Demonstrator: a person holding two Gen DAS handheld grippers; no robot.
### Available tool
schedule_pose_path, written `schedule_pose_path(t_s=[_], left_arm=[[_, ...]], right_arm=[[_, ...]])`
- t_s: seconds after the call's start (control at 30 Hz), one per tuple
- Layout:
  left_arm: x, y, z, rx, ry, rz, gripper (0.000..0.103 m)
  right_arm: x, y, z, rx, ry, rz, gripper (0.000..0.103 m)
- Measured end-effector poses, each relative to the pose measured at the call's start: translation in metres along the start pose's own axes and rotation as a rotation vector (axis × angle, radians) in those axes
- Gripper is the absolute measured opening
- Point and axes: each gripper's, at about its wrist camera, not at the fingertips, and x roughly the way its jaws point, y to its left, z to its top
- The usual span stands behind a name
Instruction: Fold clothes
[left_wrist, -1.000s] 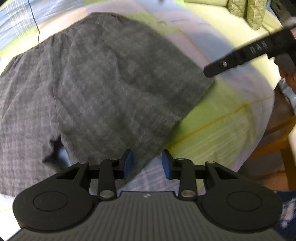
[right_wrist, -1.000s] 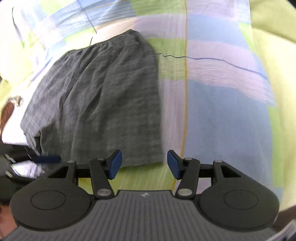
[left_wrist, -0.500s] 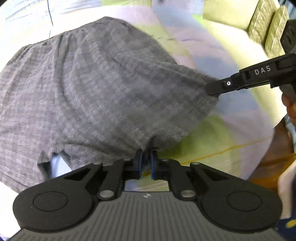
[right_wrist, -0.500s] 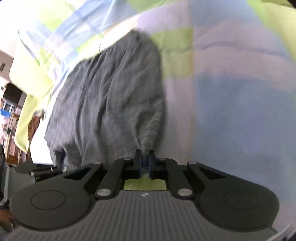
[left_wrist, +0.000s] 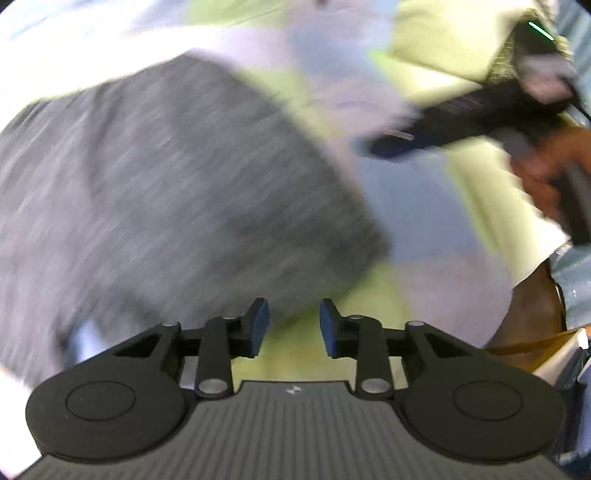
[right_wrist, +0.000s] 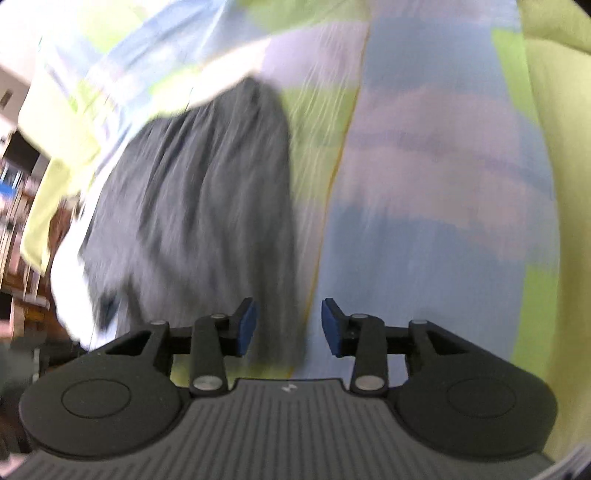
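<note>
A pair of grey shorts (left_wrist: 159, 192) lies spread on a bed covered by a sheet (right_wrist: 424, 177) checked in green, blue and lilac. Both views are smeared by motion blur, so the cloth's weave and edges are soft.

In the left wrist view, the left tool (left_wrist: 293, 325) hangs over the near edge of the shorts. Its blue pads (left_wrist: 260, 323) stand apart and the jaws are opening; only the green sheet shows in the gap, and the pads press on nothing. The hem of the shorts lies just beyond the fingertips. At the upper right of this view, the right tool (left_wrist: 373, 147) appears as a dark blurred bar, held by a hand (left_wrist: 546, 177), its tip just beside the far corner of the shorts.

In the right wrist view, the right tool (right_wrist: 288, 326) is also opening. The edge of the shorts (right_wrist: 207, 206) shows in the gap beside the left pad, but the pads do not clamp it. The sheet fills the right half of this view.
</note>
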Motion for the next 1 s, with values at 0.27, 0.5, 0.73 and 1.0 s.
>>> schedule_pose_path(t_s=[0.27, 0.5, 0.73, 1.0], left_arm=[[0.069, -0.031, 0.016, -0.031, -0.042, 0.069, 0.049], [0.065, -0.033, 0.014, -0.109, -0.079, 0.052, 0.01], [0.072, -0.037, 0.02, -0.154, -0.066, -0.132, 0.0], [0.04, -0.035, -0.004, -0.093, -0.037, -0.275, 0.0]], right_arm=[[0.078, 0.017, 0.109, -0.091, -0.093, 0.032, 0.047], [0.124, 0.013, 0.129, -0.085, -0.082, 0.063, 0.034], [0.103, 0.025, 0.138, -0.241, -0.121, 0.084, 0.004], [0.096, 0.011, 0.125, -0.26, -0.093, -0.189, 0.039]])
